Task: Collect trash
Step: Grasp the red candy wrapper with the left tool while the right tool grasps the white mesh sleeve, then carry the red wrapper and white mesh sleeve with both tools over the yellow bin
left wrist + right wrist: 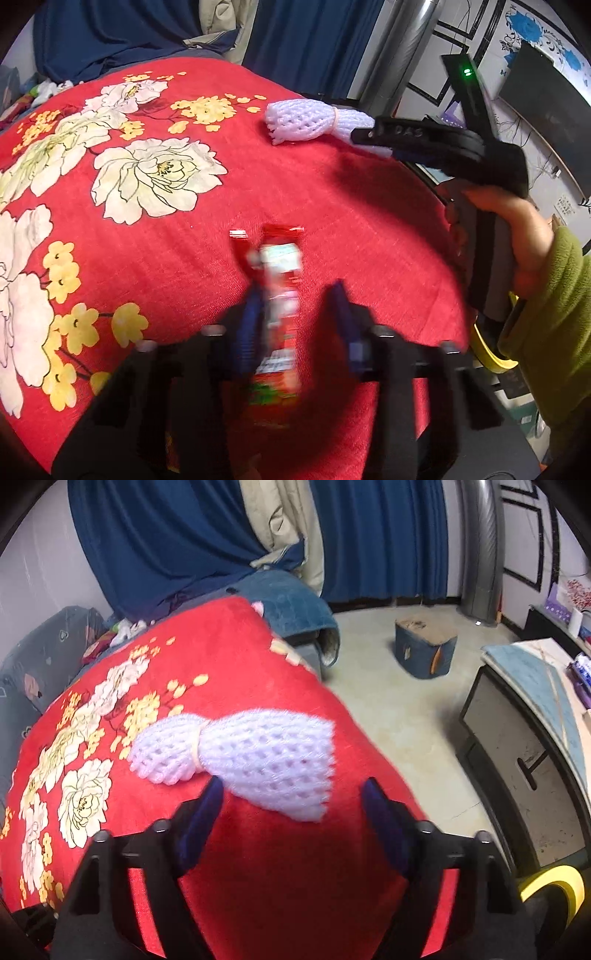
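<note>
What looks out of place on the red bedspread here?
Two bits of litter: a red snack wrapper between the left gripper's open fingers, and a lavender foam fruit net lying near the bedspread's edge, ahead of the open right gripper.

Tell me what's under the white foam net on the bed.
The foam net lies directly on the red floral blanket, near its edge. Whatever the blanket covers is hidden. The right gripper hovers open at the net's wide end.

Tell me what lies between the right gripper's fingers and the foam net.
Only bare red blanket: in the right wrist view the open right gripper sits just short of the foam net, not touching it.
</note>
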`<action>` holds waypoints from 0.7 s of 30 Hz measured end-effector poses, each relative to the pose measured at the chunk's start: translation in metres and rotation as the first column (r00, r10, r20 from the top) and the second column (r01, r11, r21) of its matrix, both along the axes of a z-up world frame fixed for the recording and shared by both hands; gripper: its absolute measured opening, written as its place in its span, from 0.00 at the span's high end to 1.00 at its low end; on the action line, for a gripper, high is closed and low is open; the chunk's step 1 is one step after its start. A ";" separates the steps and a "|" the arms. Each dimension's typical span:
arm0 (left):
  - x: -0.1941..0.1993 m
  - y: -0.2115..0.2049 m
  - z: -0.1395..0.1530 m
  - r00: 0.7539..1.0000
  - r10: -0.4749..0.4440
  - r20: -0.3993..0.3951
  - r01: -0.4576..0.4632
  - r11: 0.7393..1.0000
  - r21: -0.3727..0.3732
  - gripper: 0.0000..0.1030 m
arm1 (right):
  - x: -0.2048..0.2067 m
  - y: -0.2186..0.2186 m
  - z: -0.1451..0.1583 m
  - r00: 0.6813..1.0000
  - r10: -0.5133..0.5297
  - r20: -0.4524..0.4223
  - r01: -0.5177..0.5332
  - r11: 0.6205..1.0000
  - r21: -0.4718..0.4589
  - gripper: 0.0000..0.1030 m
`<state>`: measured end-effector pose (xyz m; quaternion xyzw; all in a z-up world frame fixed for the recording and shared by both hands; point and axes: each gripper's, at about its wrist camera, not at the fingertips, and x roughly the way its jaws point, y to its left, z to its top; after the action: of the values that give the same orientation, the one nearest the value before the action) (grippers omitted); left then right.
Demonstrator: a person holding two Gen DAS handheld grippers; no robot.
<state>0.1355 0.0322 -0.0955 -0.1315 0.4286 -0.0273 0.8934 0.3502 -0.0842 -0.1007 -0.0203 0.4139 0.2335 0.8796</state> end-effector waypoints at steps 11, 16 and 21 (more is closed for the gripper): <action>0.002 -0.008 -0.002 0.996 -0.080 0.028 0.081 0.996 -0.046 0.93 | -0.031 -0.023 -0.009 1.000 -0.004 0.021 0.002 0.998 0.063 0.84; 0.002 -0.016 0.000 0.990 -0.127 0.061 0.130 0.990 -0.059 0.94 | -0.061 -0.051 -0.010 0.999 -0.032 0.026 0.029 0.992 0.119 0.90; -0.001 -0.033 0.004 0.977 -0.187 0.104 0.192 0.981 -0.040 0.94 | -0.092 -0.084 -0.004 0.997 -0.064 0.037 0.057 0.983 0.175 0.90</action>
<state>0.1344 -0.0012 -0.0912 -0.1105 0.3932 -0.1295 0.9036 0.2582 -0.1685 -0.1043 0.0642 0.3735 0.2416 0.8933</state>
